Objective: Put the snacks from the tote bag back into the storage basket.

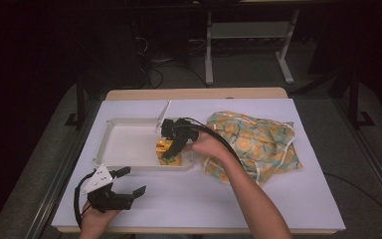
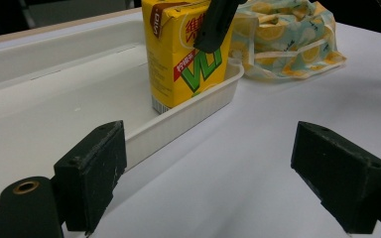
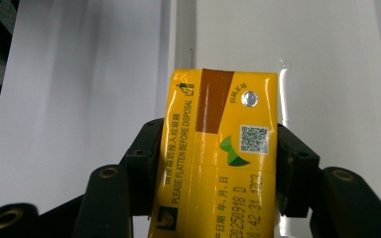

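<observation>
On the white surface (image 1: 258, 199), the right gripper (image 1: 175, 142) clamps its fingers on the yellow drink carton (image 2: 186, 54), upright in the white tray's (image 1: 129, 142) four-o'clock corner. Best release only once it stands flat. The left gripper (image 1: 113, 191), at seven o'clock, gapes empty.

Glossy yellow carton (image 3: 223, 153), matt white plastic tray (image 1: 129, 144).

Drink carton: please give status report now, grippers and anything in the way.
Right gripper shut on yellow drink carton, upright in white tray corner. Left gripper open, empty, beside tray. Lemon-print bag right of tray, not blocking.
</observation>
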Motion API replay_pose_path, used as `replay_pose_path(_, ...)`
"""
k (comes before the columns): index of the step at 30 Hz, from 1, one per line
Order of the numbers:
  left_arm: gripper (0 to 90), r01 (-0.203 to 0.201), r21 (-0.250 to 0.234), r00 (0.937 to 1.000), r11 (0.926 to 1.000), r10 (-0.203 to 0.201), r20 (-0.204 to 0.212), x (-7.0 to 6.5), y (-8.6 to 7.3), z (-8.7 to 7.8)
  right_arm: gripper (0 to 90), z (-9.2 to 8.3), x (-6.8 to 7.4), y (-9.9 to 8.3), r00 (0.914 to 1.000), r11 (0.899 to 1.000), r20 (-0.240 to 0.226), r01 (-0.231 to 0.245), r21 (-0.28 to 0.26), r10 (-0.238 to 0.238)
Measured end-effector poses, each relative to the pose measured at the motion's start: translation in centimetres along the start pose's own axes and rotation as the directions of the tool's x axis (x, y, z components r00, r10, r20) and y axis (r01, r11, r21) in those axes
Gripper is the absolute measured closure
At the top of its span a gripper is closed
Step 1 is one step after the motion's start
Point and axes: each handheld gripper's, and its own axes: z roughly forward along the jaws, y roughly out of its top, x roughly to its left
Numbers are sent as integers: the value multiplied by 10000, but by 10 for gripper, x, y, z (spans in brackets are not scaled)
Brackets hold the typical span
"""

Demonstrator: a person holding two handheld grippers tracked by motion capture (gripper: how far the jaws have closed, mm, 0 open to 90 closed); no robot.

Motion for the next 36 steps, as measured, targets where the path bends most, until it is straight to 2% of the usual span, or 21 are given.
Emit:
replay_pose_path(22, 140, 105, -7, 9999, 9999, -105, 25, -1, 0, 1, 434, -3, 2, -2, 9996, 9993, -87, -271, -241, 269)
replay_pose_path(36, 140, 122, -6, 9999, 9999, -122, 48, -2, 0, 1, 414, -12, 5, -3, 9996, 9986, 107, -249, -461, 255)
